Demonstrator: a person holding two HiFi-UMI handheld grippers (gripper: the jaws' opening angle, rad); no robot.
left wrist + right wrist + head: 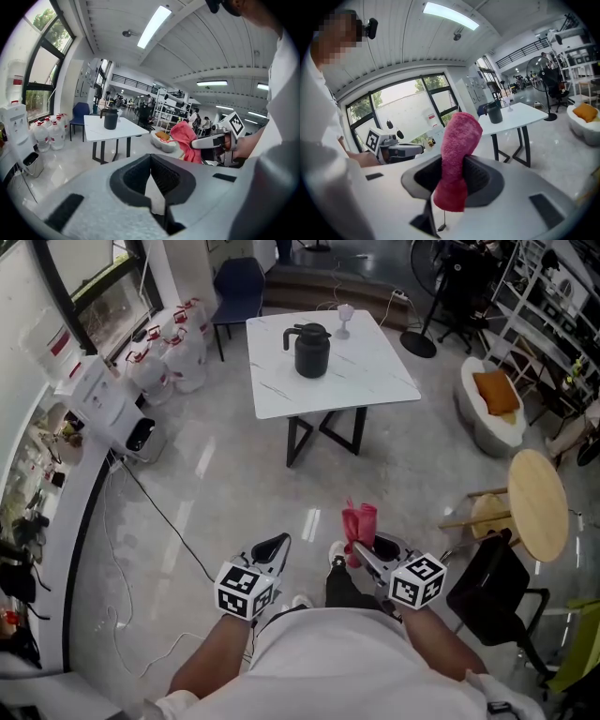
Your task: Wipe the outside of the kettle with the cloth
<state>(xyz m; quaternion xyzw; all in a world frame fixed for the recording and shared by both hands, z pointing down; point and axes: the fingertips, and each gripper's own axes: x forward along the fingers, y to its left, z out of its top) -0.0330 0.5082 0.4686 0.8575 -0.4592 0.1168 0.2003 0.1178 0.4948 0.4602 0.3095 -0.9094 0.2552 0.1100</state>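
One fuzzy pink cloth (pixel 457 154) stands pinched in the right fingers (pixel 479 178); left fingers (pixel 166 178) closed, empty.

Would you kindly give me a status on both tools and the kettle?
Left tool shut, empty. Right tool shut on pink cloth. Kettle on white table, well ahead. Nothing seen blocking.

Fluffy pink terry cloth (pixel 458 154); matt dark kettle (pixel 311 350); smooth white marble-look table (pixel 375 371); glossy floor (pixel 216 484).
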